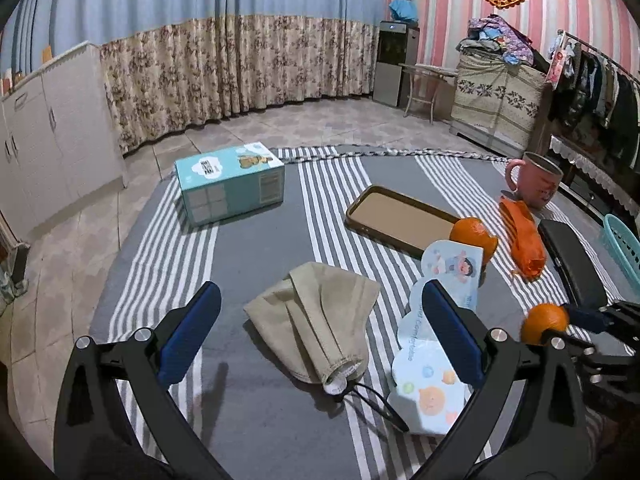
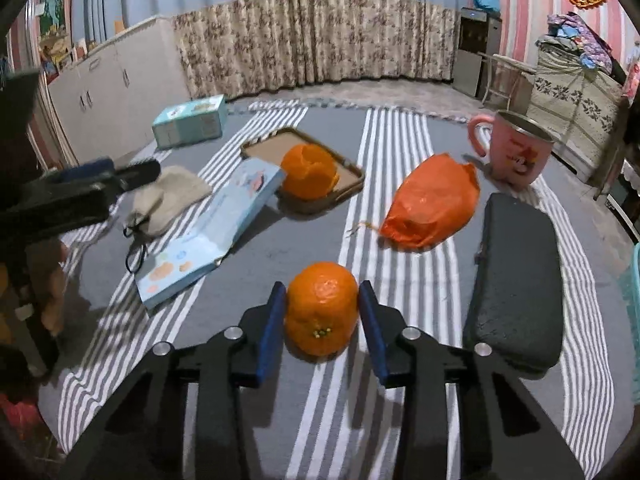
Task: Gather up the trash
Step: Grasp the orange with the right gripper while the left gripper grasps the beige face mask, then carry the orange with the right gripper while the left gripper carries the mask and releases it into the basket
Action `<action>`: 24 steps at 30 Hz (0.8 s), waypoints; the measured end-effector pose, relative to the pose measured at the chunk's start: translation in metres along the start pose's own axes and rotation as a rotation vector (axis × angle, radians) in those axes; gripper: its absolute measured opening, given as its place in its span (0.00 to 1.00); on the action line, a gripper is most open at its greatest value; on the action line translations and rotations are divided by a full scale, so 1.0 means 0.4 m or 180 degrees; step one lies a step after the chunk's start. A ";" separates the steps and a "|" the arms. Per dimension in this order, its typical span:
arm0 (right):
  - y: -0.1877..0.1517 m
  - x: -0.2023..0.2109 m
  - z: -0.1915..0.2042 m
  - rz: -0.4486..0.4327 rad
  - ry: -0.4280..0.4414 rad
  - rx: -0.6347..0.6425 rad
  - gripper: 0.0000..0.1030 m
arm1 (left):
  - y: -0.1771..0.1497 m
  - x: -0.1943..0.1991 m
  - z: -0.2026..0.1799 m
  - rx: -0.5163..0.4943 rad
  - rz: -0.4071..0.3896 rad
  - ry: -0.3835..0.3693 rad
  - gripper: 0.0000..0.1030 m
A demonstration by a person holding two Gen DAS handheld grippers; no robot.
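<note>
A whole orange [image 2: 321,312] rests on the striped cloth, and my right gripper [image 2: 322,292] is shut on it, its blue pads pressing both sides. The left wrist view shows that same orange [image 1: 545,322] at the right gripper's tip [image 1: 580,316]. My left gripper [image 1: 320,292] hangs open above a beige drawstring pouch [image 1: 316,320], touching nothing. A flattened pale-blue cardboard package [image 1: 428,364] lies just right of the pouch. An orange plastic bag [image 2: 430,202] lies crumpled ahead of the right gripper. A hollow orange peel [image 2: 310,176] sits at the edge of a brown tray [image 2: 260,146].
A pink mug [image 2: 516,152] stands at the far right, and a black case [image 2: 516,276] lies right of the held orange. A teal box [image 1: 230,182] sits at the far left of the cloth. A teal basket [image 1: 624,248] shows at the right edge. Cabinets and curtains stand beyond.
</note>
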State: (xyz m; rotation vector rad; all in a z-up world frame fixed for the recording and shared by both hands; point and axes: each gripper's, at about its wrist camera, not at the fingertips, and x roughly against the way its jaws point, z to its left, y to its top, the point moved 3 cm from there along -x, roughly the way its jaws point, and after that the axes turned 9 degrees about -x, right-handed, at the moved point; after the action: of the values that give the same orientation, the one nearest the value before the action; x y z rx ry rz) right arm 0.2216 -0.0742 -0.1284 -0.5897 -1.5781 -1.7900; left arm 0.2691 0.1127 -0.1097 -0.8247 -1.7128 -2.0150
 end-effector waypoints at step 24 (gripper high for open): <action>0.088 0.275 -0.362 -0.0687 -0.0379 -0.0477 0.37 | 0.101 0.040 -0.152 -0.0287 -0.0066 0.0047 0.12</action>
State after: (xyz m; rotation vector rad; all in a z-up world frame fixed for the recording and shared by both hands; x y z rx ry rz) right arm 0.1873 -0.2385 -0.0500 -0.6256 -1.6491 -2.0815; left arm 0.2700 0.0471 -0.0742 -0.8219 -1.6391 -2.1203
